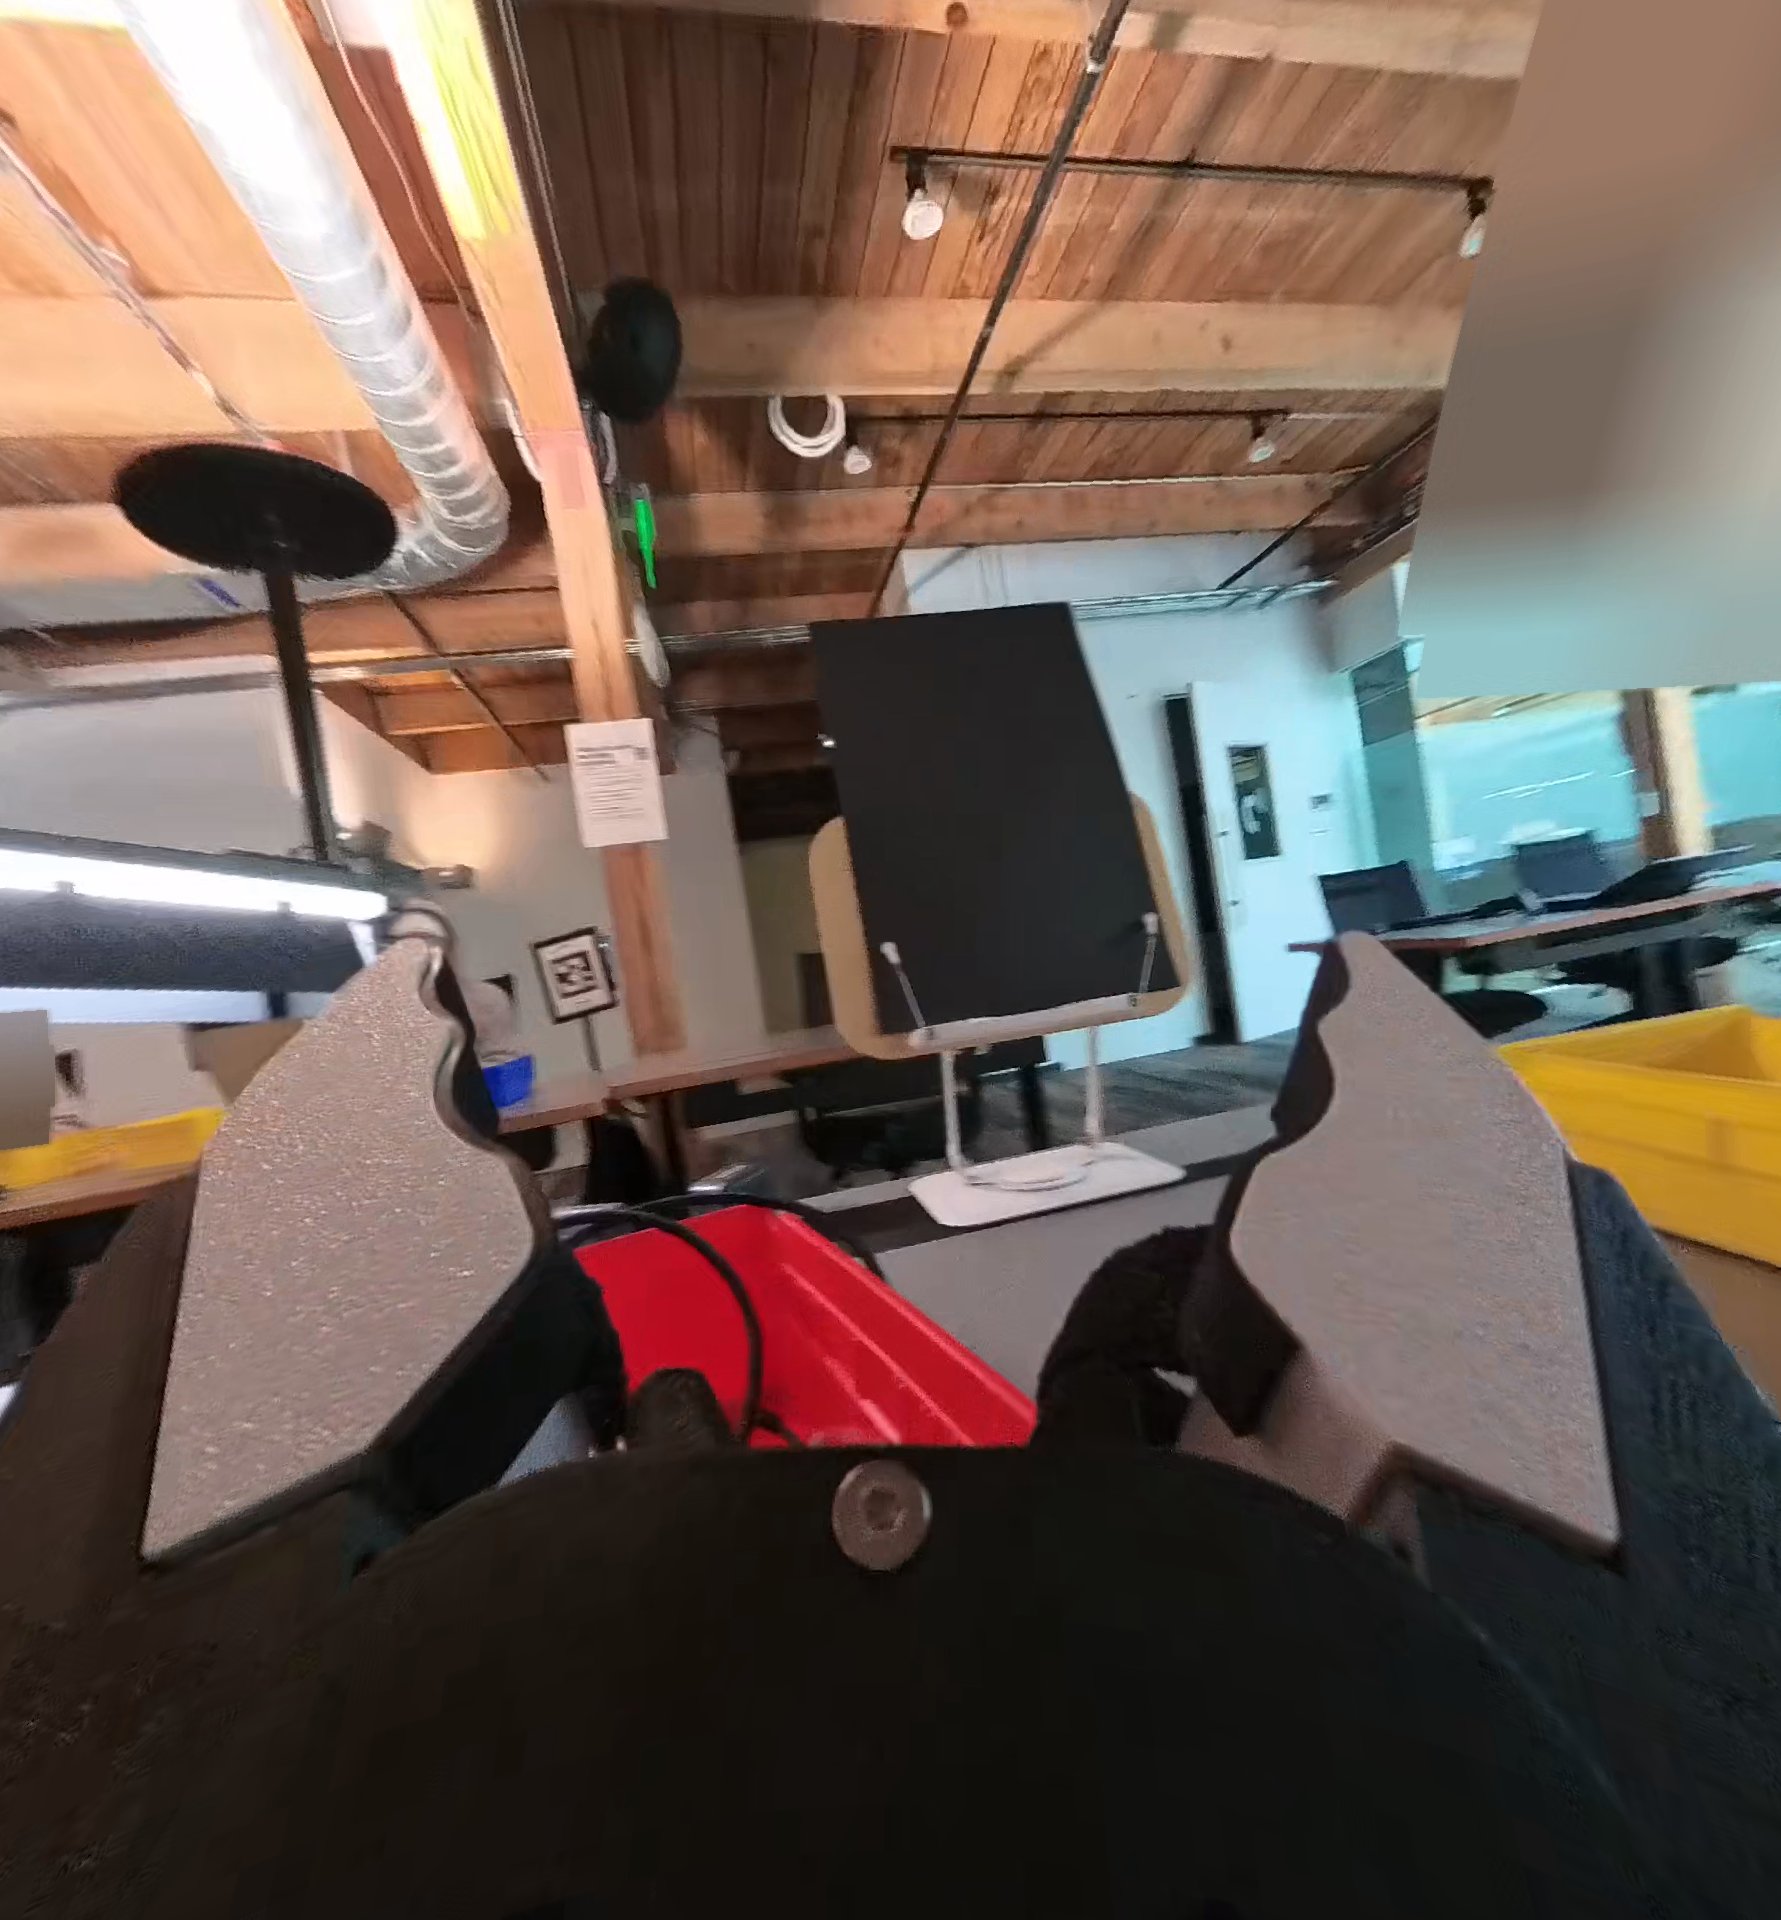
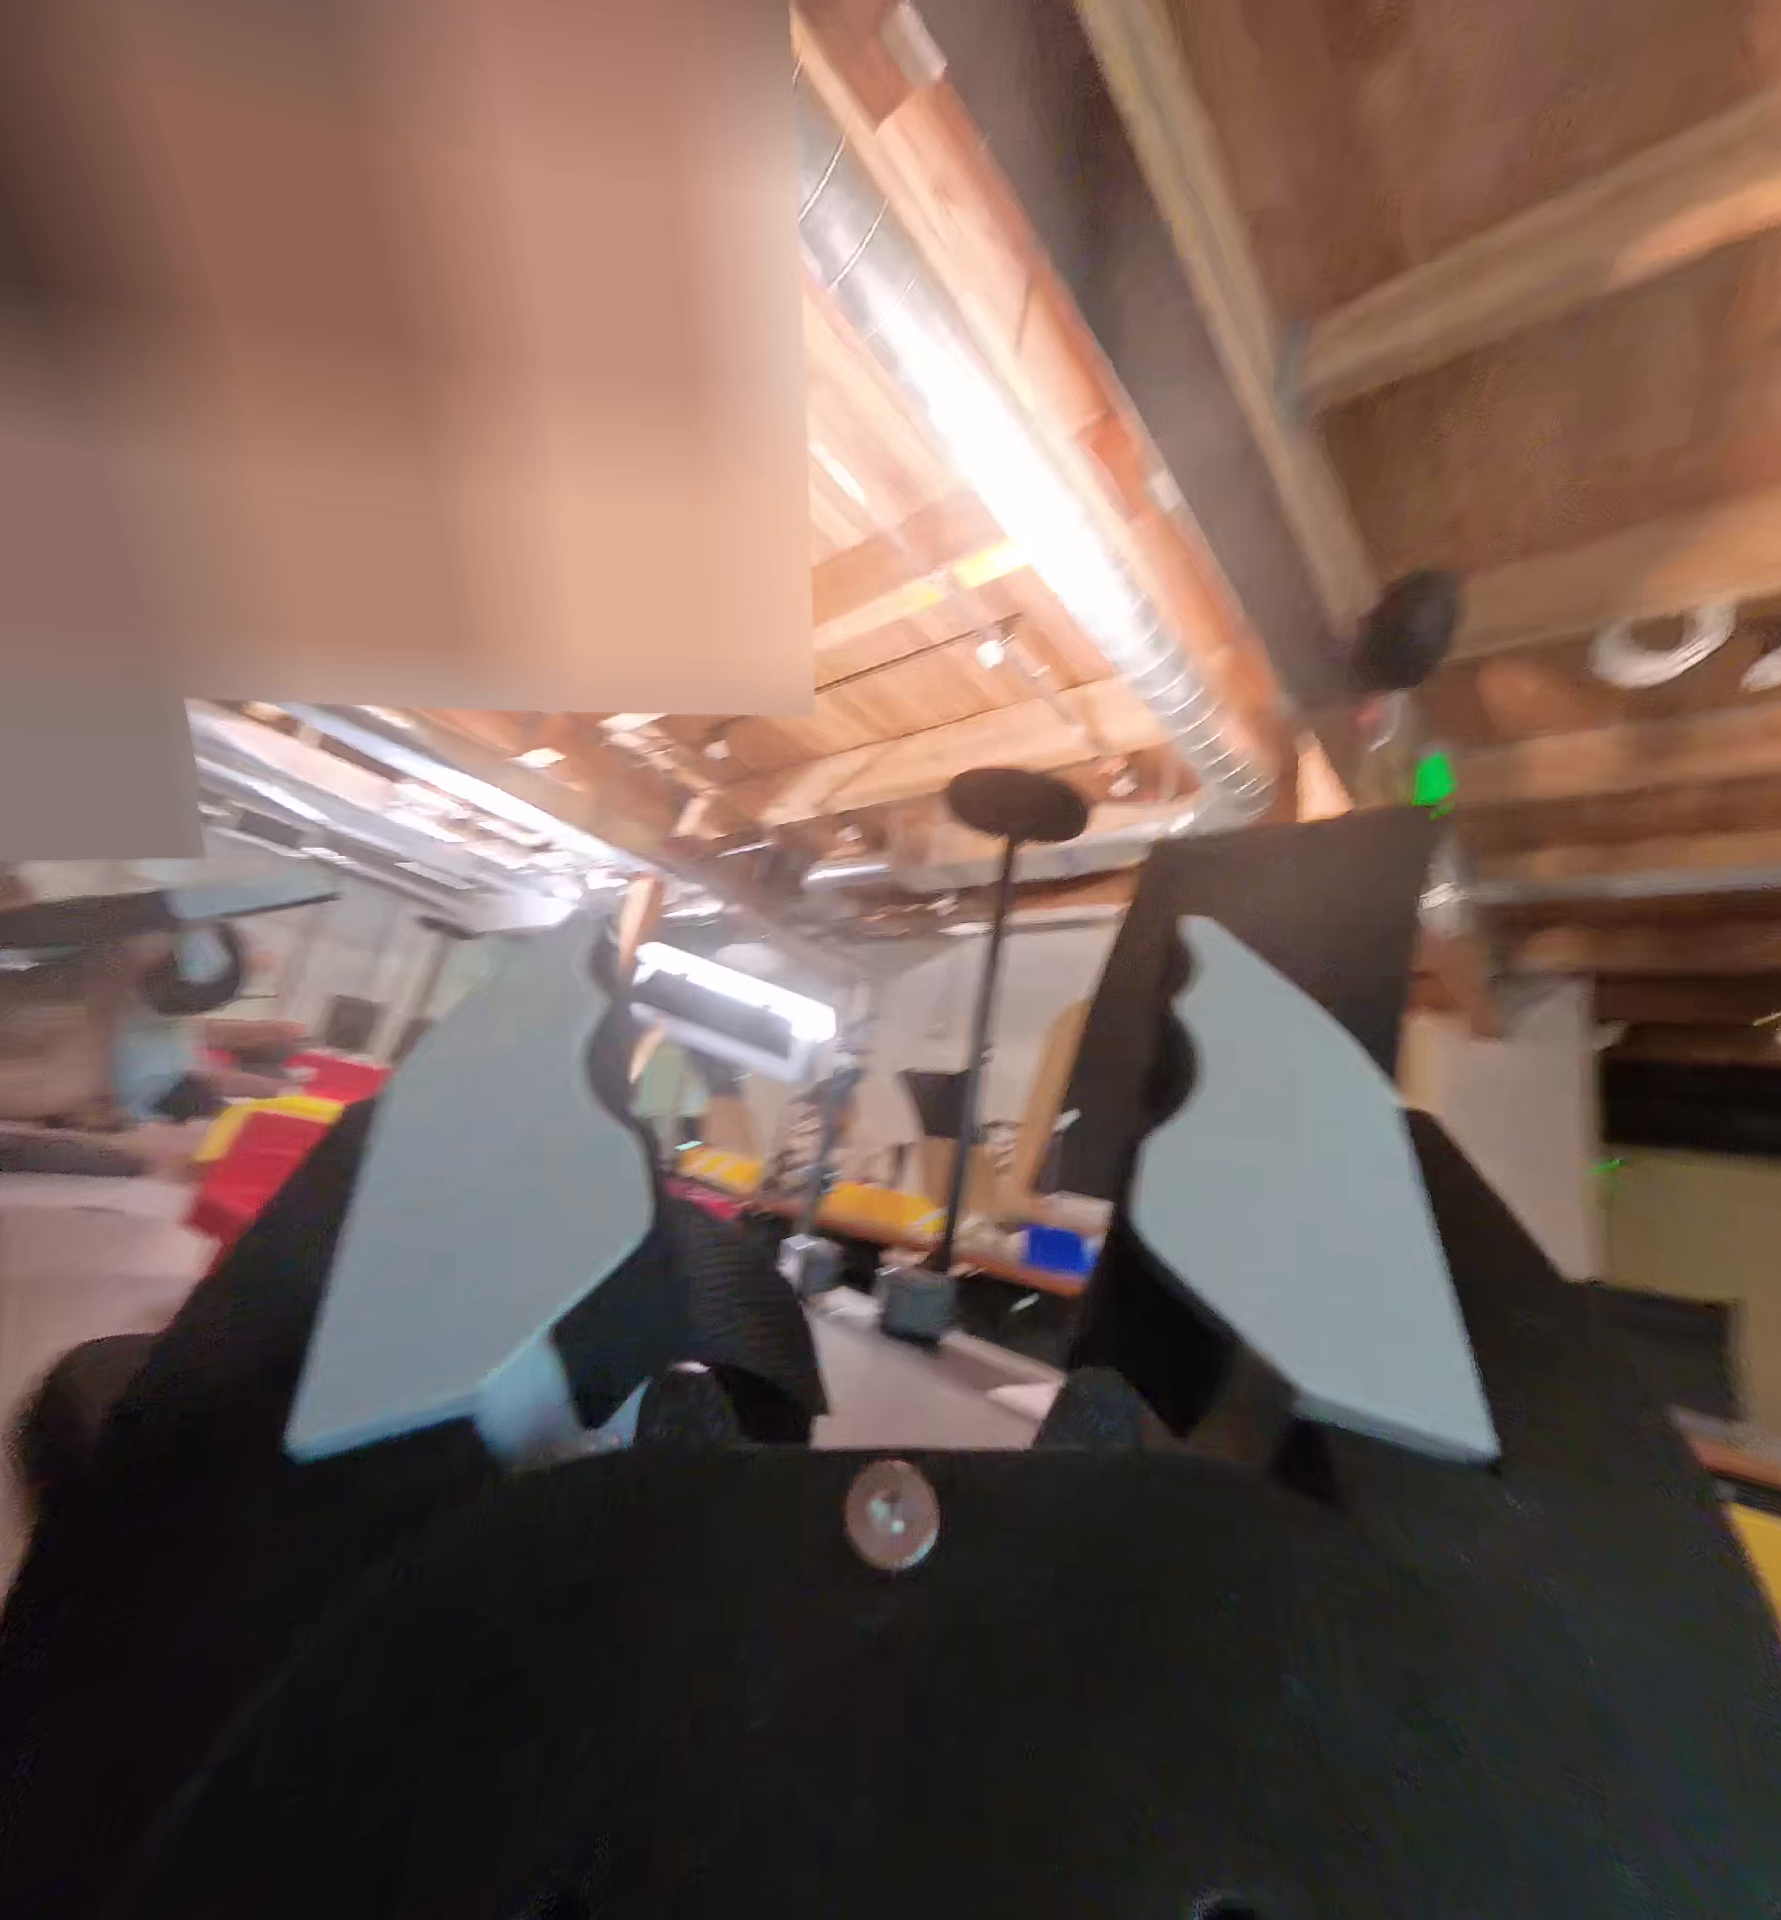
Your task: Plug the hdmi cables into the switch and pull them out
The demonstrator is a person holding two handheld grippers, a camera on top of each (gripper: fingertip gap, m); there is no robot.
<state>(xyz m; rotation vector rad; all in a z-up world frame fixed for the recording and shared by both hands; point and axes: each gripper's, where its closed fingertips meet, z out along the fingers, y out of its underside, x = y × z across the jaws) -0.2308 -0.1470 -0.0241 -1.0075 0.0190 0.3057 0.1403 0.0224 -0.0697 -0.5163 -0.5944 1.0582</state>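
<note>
Both the left gripper [image 1: 881,1049] and right gripper [image 2: 891,1023] are held wide and empty (aimed ceilingward). Below the left jaws a cable [image 1: 730,1288] is seen; lowering is judged next.

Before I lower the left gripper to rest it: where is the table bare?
Bare grey table lies between the red bin and the white stand base. It is crowded left, where a black cable loops over the bin, and right by the yellow bin.

Wooden beamed ceiling [image 1: 1073,343], silver duct [image 1: 366,343], desks [image 1: 1551,925].
</note>
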